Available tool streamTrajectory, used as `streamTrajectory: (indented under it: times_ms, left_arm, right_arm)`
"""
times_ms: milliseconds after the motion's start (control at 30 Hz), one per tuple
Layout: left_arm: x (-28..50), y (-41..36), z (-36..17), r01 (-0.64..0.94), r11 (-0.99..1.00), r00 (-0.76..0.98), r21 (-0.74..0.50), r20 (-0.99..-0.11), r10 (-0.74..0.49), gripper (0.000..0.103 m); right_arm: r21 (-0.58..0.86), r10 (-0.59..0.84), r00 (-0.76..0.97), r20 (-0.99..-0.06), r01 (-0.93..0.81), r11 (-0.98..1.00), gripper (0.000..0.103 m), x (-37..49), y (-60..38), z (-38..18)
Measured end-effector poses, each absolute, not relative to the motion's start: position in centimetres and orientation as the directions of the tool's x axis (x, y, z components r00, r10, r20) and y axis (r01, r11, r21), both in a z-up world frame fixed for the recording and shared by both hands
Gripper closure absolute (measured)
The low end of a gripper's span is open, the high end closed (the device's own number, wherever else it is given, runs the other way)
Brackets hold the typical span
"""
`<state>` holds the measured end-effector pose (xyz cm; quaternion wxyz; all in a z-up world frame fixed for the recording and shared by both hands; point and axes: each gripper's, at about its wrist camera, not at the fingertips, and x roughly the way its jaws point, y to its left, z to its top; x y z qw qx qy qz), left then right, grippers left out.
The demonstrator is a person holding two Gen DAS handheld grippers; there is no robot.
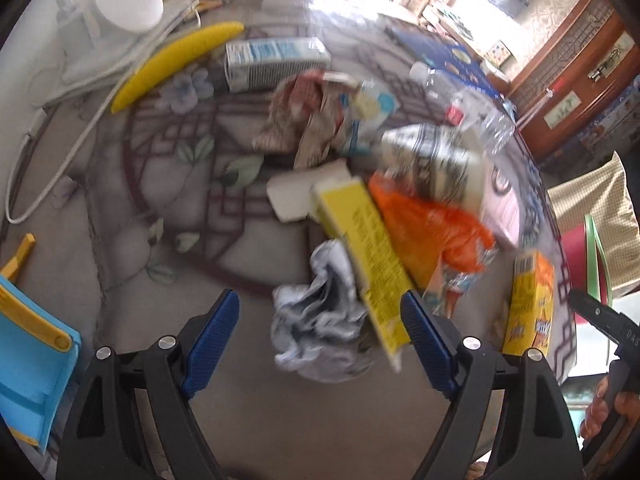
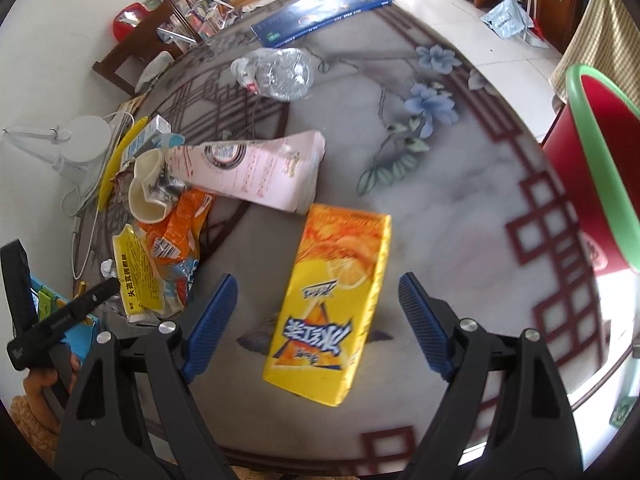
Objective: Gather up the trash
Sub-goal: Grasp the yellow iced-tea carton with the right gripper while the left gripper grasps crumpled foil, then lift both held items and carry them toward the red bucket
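Observation:
My left gripper (image 1: 320, 328) is open over a crumpled grey paper wad (image 1: 320, 320) and the end of a long yellow box (image 1: 368, 264); nothing is gripped. Behind them lie an orange wrapper (image 1: 432, 220), a crushed paper cup (image 1: 436, 160), a white block (image 1: 292, 196) and a crushed clear bottle (image 1: 468, 108). My right gripper (image 2: 312, 320) is open with a yellow-orange drink carton (image 2: 332, 300) lying flat between its fingers, untouched. A pink carton (image 2: 256, 176), the cup (image 2: 148, 192) and the bottle (image 2: 284, 72) lie beyond. A red bin with a green rim (image 2: 596, 152) stands right of the table.
The round patterned table (image 2: 460, 200) also holds a blue-white carton (image 1: 276, 64), a yellow banana-shaped item (image 1: 176, 60), a white lamp base (image 1: 128, 0) with cable, a blue book (image 2: 320, 12) and a blue-yellow object (image 1: 32, 360) at the left edge.

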<state>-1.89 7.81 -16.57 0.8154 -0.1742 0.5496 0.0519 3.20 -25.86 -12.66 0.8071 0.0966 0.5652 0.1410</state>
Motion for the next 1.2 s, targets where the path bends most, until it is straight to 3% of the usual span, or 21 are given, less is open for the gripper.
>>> streamTrajectory:
  times_ms: [67,133,300,400,767,900,1200]
  left_arm:
    - [-2.0,8.2,-17.2,-0.273,0.927,0.379,-0.256,-0.915,-0.141,0.033]
    - [-2.0,8.7,-17.7,-0.269,0.917,0.367,-0.296,-0.911,-0.187,0.054]
    - [-2.2,9.0,-17.1,-0.237,0.922,0.398,-0.305,-0.897,-0.194,0.065]
    - [-2.3,9.4,-15.8,-0.222,0.929,0.438,-0.295,-0.881,-0.175,0.067]
    - [-2.1,10.2,-12.2,-0.176,0.938,0.527,-0.3,-0.833,-0.168,0.067]
    - [-1.9,10.1,-10.7,-0.154,0.937,0.56,-0.312,-0.809,-0.177,0.067]
    - [-1.3,9.2,-9.2,-0.118,0.944,0.6,-0.308,-0.779,-0.179,0.066]
  right_arm:
    - [0.31,0.329,0.317,-0.889,-0.11,0.944,0.021,3.0,-25.2,-12.9]
    - [0.306,0.322,0.314,-0.893,-0.103,0.947,0.021,2.9,-24.7,-13.1]
    - [0.292,0.301,0.304,-0.904,-0.075,0.953,0.021,2.7,-24.1,-13.8]
    - [0.279,0.284,0.296,-0.912,-0.057,0.958,0.017,2.8,-23.9,-14.5]
    - [0.234,0.239,0.261,-0.935,-0.05,0.971,0.018,3.4,-23.0,-16.7]
    - [0.228,0.239,0.262,-0.935,-0.069,0.971,0.044,3.6,-22.9,-16.6]
    - [0.229,0.252,0.311,-0.916,-0.108,0.967,0.045,3.3,-22.6,-15.1]
